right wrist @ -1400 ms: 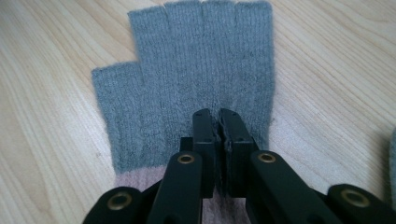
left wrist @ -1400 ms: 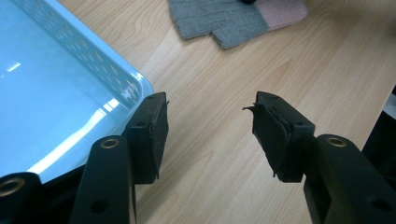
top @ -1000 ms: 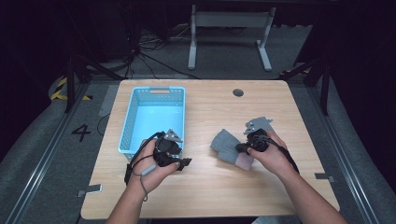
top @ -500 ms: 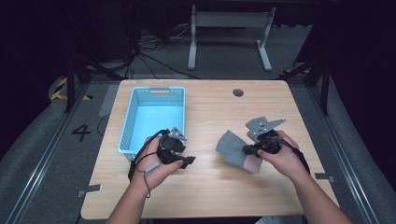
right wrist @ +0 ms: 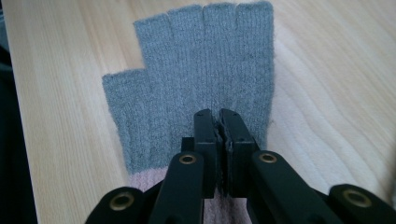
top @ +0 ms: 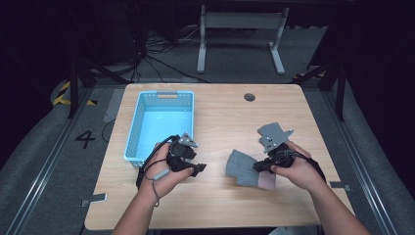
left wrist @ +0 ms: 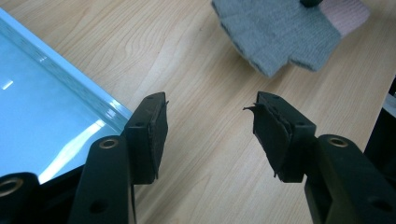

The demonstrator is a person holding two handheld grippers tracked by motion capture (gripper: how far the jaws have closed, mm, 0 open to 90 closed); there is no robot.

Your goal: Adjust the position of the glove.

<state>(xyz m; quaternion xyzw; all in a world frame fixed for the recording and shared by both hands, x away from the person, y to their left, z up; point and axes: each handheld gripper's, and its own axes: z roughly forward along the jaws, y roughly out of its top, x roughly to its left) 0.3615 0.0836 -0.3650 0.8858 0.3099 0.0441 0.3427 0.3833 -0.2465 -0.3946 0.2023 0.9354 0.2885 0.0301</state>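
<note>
A grey fingerless knit glove (top: 242, 166) with a pink cuff (top: 266, 182) lies on the wooden table (top: 220, 112), right of centre. My right gripper (top: 258, 167) is shut on it, the jaws pinching the knit just above the cuff. In the right gripper view the glove (right wrist: 196, 70) spreads flat ahead of the closed right gripper (right wrist: 218, 116). My left gripper (top: 198, 169) stands open over bare wood beside the near right corner of the blue basket (top: 159, 95). The left gripper view has the left gripper (left wrist: 210, 105) holding nothing, with the glove (left wrist: 280, 37) farther off.
The blue basket (left wrist: 60, 65) stands at the left of the table with nothing seen inside. A round cable hole (top: 249, 97) sits near the far edge. Beyond the table stands a white metal frame (top: 240, 19). The floor at left bears a painted 4 (top: 85, 139).
My right hand has shifted a little to the right and toward the front edge, and the glove has slid along with it. The left hand has kept still.
</note>
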